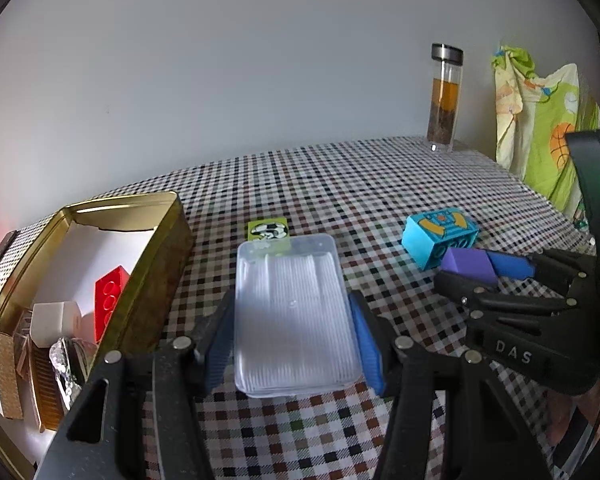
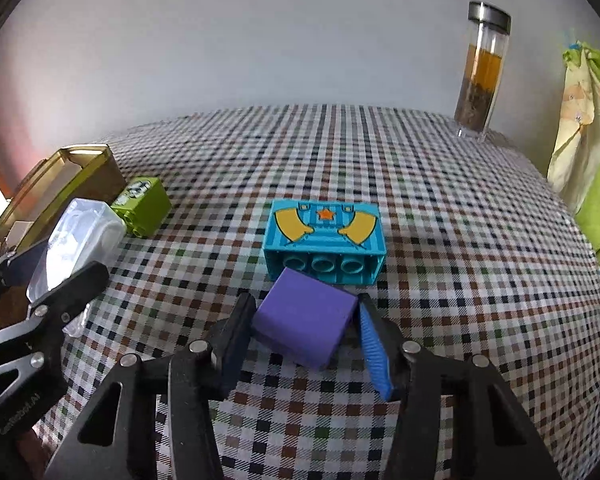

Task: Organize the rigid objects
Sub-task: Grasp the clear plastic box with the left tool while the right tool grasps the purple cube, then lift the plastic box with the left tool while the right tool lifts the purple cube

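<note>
My left gripper (image 1: 292,320) is shut on a clear plastic box (image 1: 294,316), one blue pad on each long side; the box also shows in the right wrist view (image 2: 80,240). My right gripper (image 2: 306,324) is shut on a purple block (image 2: 306,322), tilted just above the checked cloth; it also shows in the left wrist view (image 1: 470,266). A turquoise brick (image 2: 326,240) with yellow arms and an orange star lies just beyond the purple block. A green brick (image 2: 144,206) lies behind the clear box.
A gold tin (image 1: 100,264) stands open at the left, holding a red brick (image 1: 110,298), a white block (image 1: 54,322) and other small items. A glass bottle (image 1: 444,98) with brown liquid stands at the back right. A patterned cloth (image 1: 540,120) hangs at the right.
</note>
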Demonstrator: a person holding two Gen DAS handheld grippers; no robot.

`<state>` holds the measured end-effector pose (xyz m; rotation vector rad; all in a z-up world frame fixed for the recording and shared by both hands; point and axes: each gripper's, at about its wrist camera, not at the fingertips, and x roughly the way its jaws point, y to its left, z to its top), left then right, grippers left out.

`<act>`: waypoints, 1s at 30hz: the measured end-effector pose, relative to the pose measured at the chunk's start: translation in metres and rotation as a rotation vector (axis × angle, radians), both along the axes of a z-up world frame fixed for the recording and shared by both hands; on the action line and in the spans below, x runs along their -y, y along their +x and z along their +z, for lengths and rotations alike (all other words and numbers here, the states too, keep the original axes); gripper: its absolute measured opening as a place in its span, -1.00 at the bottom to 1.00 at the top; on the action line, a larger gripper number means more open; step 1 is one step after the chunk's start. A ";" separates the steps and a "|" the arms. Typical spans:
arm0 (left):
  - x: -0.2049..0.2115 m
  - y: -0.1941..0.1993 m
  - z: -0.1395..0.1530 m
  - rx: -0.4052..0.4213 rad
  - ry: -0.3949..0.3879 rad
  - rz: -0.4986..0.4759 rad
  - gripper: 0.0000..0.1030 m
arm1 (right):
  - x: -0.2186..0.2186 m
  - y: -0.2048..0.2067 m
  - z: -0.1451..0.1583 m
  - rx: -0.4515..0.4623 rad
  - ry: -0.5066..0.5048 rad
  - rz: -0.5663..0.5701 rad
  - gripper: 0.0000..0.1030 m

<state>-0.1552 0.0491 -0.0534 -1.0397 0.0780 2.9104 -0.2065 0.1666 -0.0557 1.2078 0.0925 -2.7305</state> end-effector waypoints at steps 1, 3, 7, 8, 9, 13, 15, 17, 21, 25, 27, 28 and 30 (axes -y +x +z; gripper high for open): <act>0.001 0.002 0.001 -0.010 0.003 0.001 0.05 | 0.001 0.003 0.003 -0.020 0.004 0.001 0.04; 0.000 0.004 0.002 -0.019 0.004 0.001 0.05 | 0.001 0.006 0.006 -0.051 0.005 0.007 0.04; 0.001 0.007 0.004 -0.040 0.008 0.004 0.05 | 0.001 0.016 0.014 -0.117 0.003 0.014 0.04; 0.002 0.007 0.005 -0.044 0.010 0.006 0.05 | 0.002 0.018 0.015 -0.128 0.003 0.016 0.04; 0.002 0.008 0.005 -0.047 0.010 0.008 0.05 | 0.004 0.019 0.017 -0.136 0.003 0.016 0.04; 0.002 0.010 0.007 -0.065 0.012 0.014 0.05 | 0.004 0.024 0.021 -0.180 0.009 0.022 0.04; 0.002 0.012 0.008 -0.074 0.010 0.015 0.05 | 0.005 0.029 0.024 -0.211 0.013 0.024 0.04; 0.002 0.015 0.010 -0.085 0.011 0.016 0.05 | 0.007 0.035 0.027 -0.237 0.014 0.023 0.04; 0.001 0.017 0.011 -0.100 0.006 0.016 0.05 | 0.006 0.041 0.031 -0.275 0.007 0.018 0.04; 0.000 0.021 0.013 -0.117 0.004 0.020 0.05 | 0.004 0.048 0.034 -0.309 -0.003 0.011 0.04; 0.001 0.023 0.014 -0.126 0.005 0.023 0.05 | 0.004 0.051 0.036 -0.328 -0.005 0.009 0.04; 0.001 0.023 0.014 -0.129 0.005 0.024 0.05 | 0.005 0.053 0.037 -0.337 -0.004 0.009 0.04; 0.001 0.025 0.015 -0.136 0.004 0.024 0.05 | 0.005 0.056 0.039 -0.356 -0.002 0.009 0.04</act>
